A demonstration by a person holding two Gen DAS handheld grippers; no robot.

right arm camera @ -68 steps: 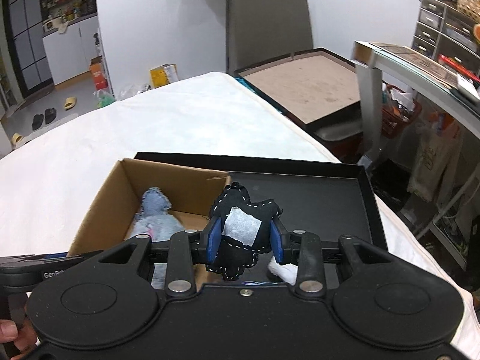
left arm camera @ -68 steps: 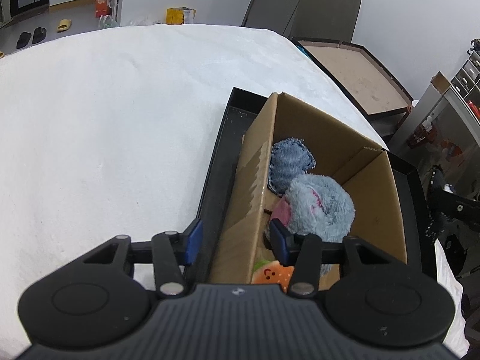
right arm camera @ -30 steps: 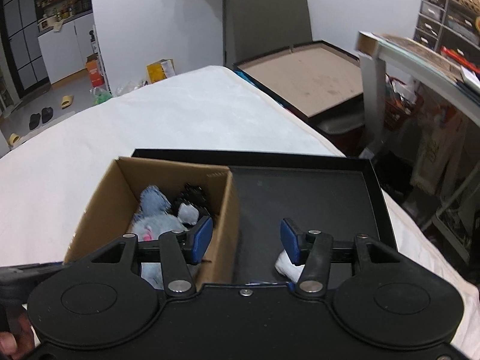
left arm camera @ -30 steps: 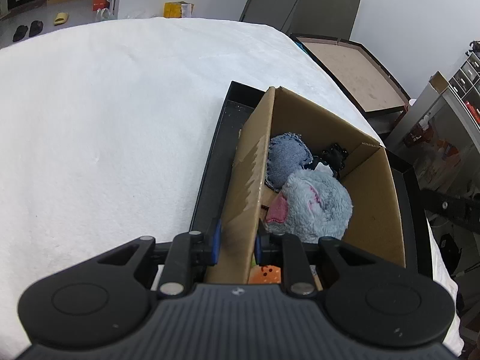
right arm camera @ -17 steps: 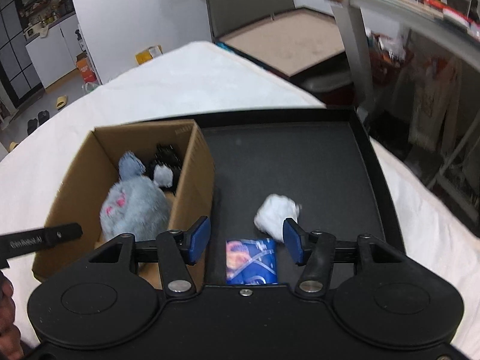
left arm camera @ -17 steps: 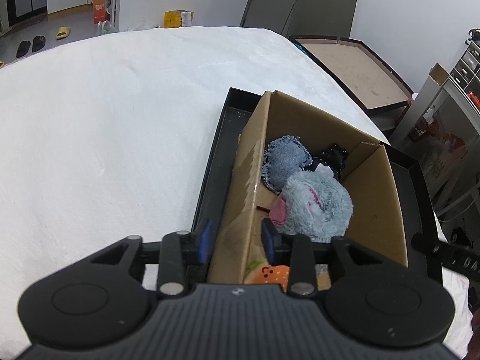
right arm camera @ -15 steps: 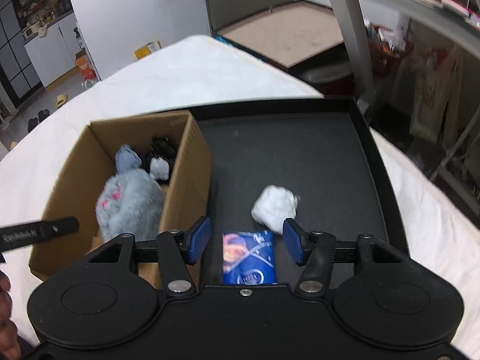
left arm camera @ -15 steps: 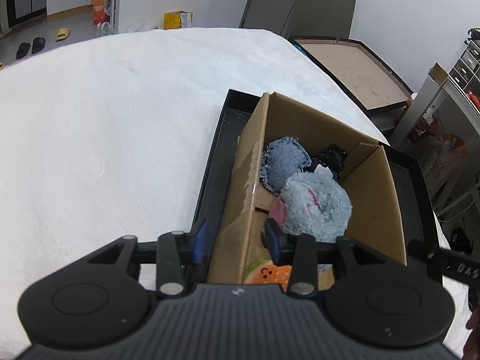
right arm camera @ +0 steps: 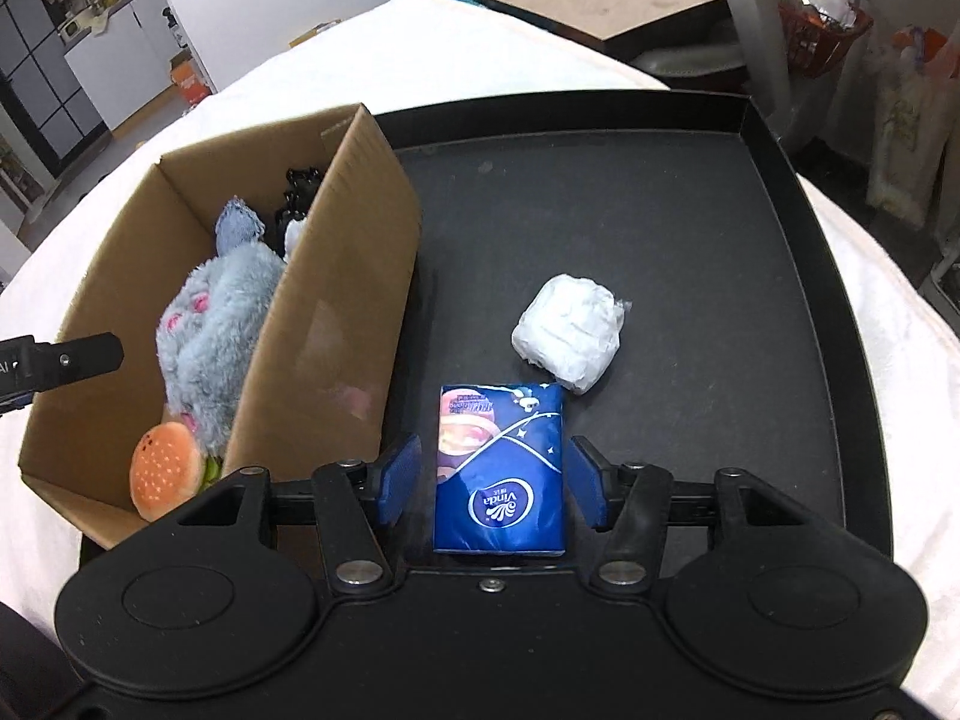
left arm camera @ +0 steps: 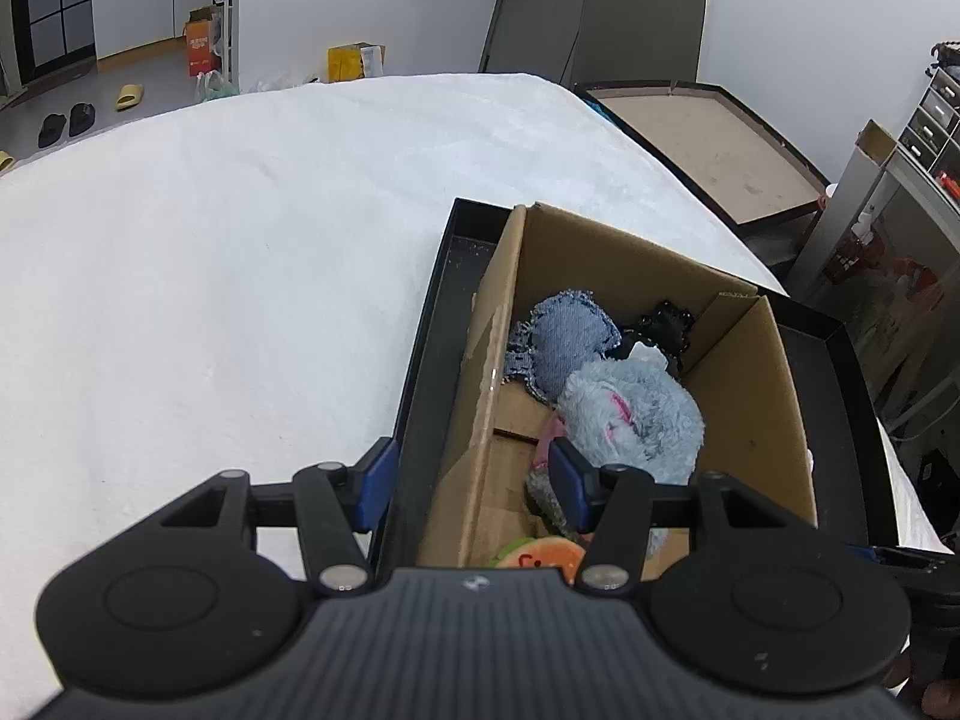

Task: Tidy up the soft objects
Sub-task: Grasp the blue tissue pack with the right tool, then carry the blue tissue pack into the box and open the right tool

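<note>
Two open claws: left claw [left arm camera: 471, 489] straddles the cardboard box [left arm camera: 489, 372] wall, likely steadying it; right claw [right arm camera: 491, 489] brackets the blue tissue pack [right arm camera: 501, 471], ungripped.

A white fluffy cloth [left arm camera: 210, 252] fills the left and centre of the left wrist frame. At upper right lies a black-framed brown board [left arm camera: 714, 144], behind it a grey upholstered chair back [left arm camera: 594, 6]. At upper left stands an orange carton [left arm camera: 201, 51] on the floor, with a yellow slipper [left arm camera: 129, 96] and black slippers [left arm camera: 66, 120] beside. A red wire basket [right arm camera: 825, 12] sits upper right in the right wrist frame.
</note>
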